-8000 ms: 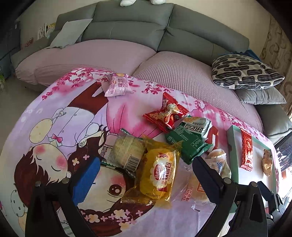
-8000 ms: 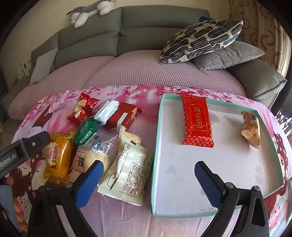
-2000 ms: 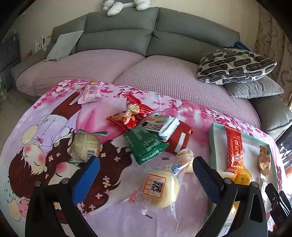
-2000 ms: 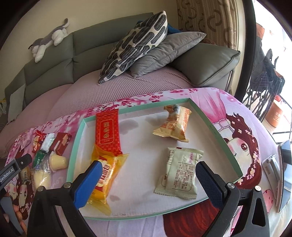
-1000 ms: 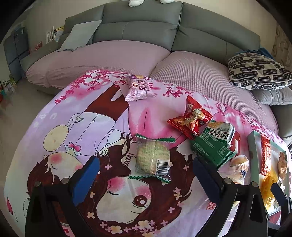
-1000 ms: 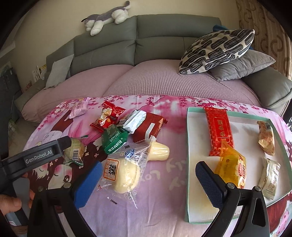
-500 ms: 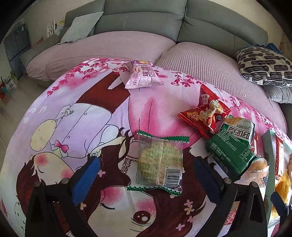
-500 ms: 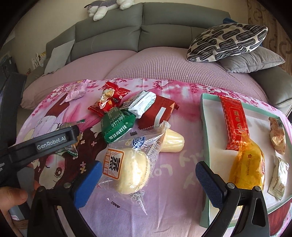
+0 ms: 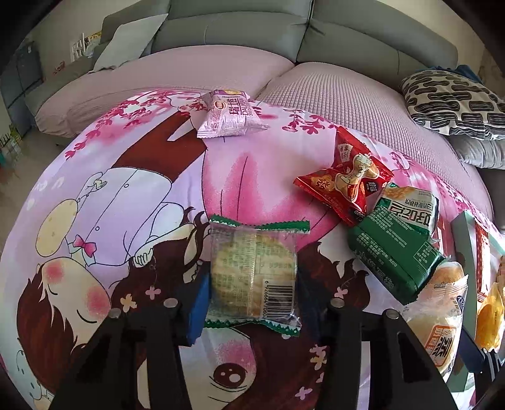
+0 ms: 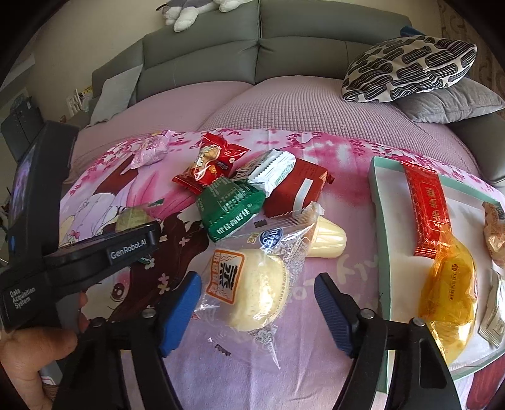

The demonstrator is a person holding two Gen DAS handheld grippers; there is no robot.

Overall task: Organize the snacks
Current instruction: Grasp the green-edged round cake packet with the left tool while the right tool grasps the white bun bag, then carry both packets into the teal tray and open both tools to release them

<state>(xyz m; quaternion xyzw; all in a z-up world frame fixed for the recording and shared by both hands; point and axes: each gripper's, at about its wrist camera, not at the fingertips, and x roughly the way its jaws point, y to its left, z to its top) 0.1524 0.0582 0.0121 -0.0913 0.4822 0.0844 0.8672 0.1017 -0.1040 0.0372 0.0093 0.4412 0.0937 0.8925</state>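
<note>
Filling the background: grey sofa [image 10: 258, 47] with mauve seat covers, patterned cushion [image 10: 407, 67] lying on a grey cushion at its right end, plush toy [image 10: 192, 11] on the backrest.
Cloth: pink cartoon-print blanket [image 9: 104, 205], spread in front of the sofa, carrying every snack and the tray.
Tray: teal-rimmed, white-floored [image 10: 380, 249], at the right of the blanket; holding a long red packet [image 10: 426, 208], a yellow-wrapped cake [image 10: 451, 296] overlapping the red packet's near end, plus two pale packets cut off at the right edge.
Left gripper [image 9: 249, 298]: closed in on the green-edged clear pastry packet [image 9: 252, 274], blue pads against both of its sides; packet flat on the blanket, barcode end nearest the camera.
Right gripper [image 10: 257, 310]: jaws partly apart, straddling the clear-bagged steamed bun [image 10: 252, 287], pads just beside the bag, contact not discernible; nothing lifted.
Loose pile, between the grippers and the sofa: green packet [image 9: 396, 252], red crinkled packet [image 9: 345, 186] behind it, white-and-green packet [image 10: 271, 170] resting on a dark red box [image 10: 295, 189], pale yellow jelly cup [image 10: 326, 238] touching the bun's bag.
Apart, at the far edge of the blanket: pink packet [image 9: 228, 113], alone.
Hand [image 10: 34, 353]: bare, wrapped round the black handle of the left tool, at lower left in the right wrist view.
</note>
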